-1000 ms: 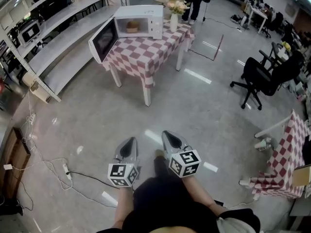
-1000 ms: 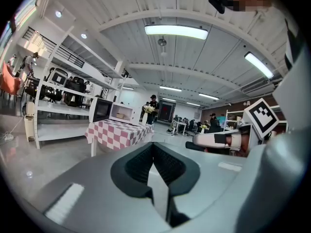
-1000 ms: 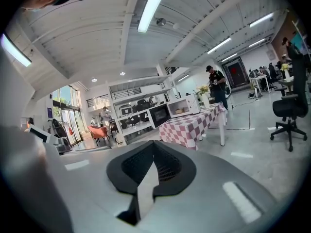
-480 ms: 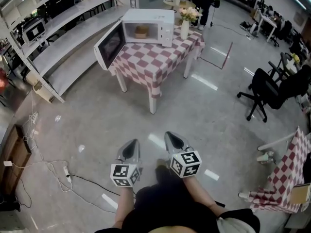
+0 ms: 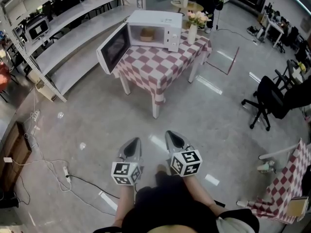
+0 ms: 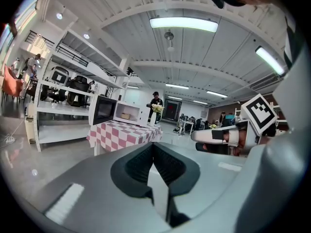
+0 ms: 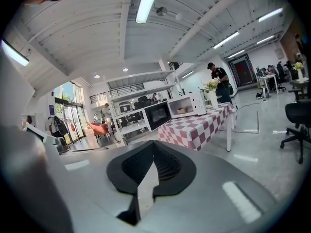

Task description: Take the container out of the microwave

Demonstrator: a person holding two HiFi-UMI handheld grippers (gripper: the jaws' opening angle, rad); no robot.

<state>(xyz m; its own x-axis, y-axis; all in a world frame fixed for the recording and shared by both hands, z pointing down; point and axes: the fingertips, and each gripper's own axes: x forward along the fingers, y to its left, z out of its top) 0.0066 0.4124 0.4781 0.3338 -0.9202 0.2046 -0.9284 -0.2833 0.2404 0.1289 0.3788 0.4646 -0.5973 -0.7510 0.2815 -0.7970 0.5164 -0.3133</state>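
The left tongs (image 5: 133,143) and right tongs (image 5: 174,136) are hovering pressed together, empty, well apart from the checkered worktop (image 5: 156,66), where a container (image 5: 146,33) is sitting inside the open microwave (image 5: 160,19).

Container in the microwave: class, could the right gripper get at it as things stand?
Probably not yet. The right gripper, jaws together, is a stretch of bare floor short of the table. The microwave door stands open, though, and nothing blocks the container inside.

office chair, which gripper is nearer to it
Right. The right gripper is left of the office chair; the left gripper is farther left.
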